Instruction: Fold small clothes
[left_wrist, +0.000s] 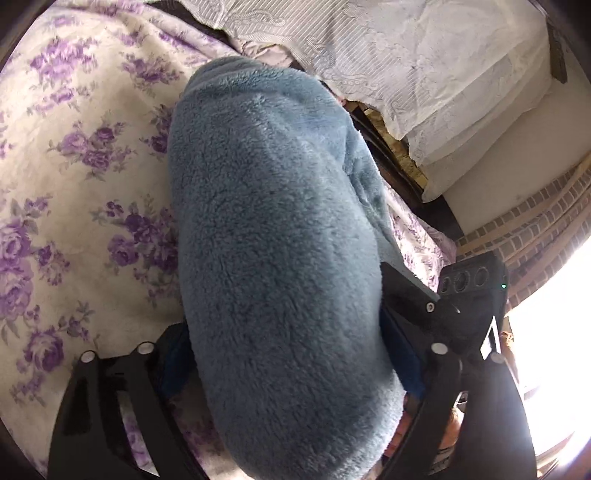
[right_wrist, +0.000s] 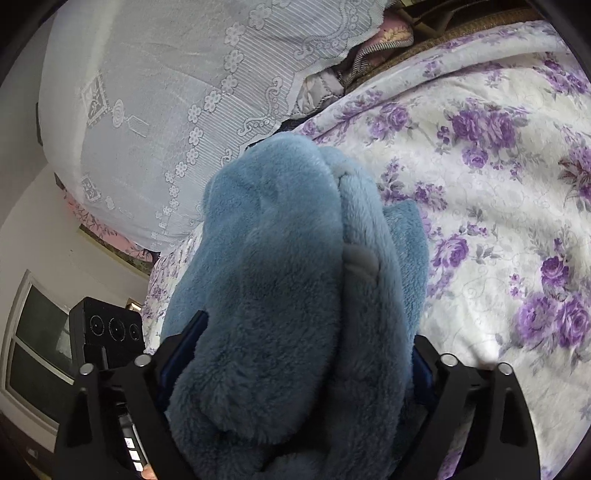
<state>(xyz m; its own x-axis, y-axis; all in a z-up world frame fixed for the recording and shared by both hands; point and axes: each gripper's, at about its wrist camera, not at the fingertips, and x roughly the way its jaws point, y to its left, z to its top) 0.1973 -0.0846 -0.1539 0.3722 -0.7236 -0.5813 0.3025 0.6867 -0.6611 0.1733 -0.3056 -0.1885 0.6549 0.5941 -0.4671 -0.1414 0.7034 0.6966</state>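
Blue fleece fills the middle of both views: a thick, plush garment (left_wrist: 280, 258), bunched into a long roll, lying on a bed. Under it is a cream bedspread (left_wrist: 74, 184) printed with purple roses. Beyond it, toward the head of the bed, a white lace cover (left_wrist: 424, 66) is draped over a pile of bedding.

The left gripper (left_wrist: 291, 369) straddles one end of the fleece. Its black jaws stand wide on either side of the bundle. The fabric swells into the whole gap, and I cannot tell whether the pads press on it.

The right gripper (right_wrist: 295, 369) does the same from the other side. Its jaws are also spread wide, with fleece packed between them. A ribbed cuff or hem (right_wrist: 360, 258) shows along the top of the bundle, and a flat layer of the garment (right_wrist: 404, 236) lies just beside it on the bedspread.

Each camera sees the other gripper low at the picture's edge, so the two tools sit near each other. Both point downward at a slant. This looks like a paired hold on thick cloth, each tool taking one end so that the fleece can be carried over as a single fold. How far the folding has got cannot be judged.
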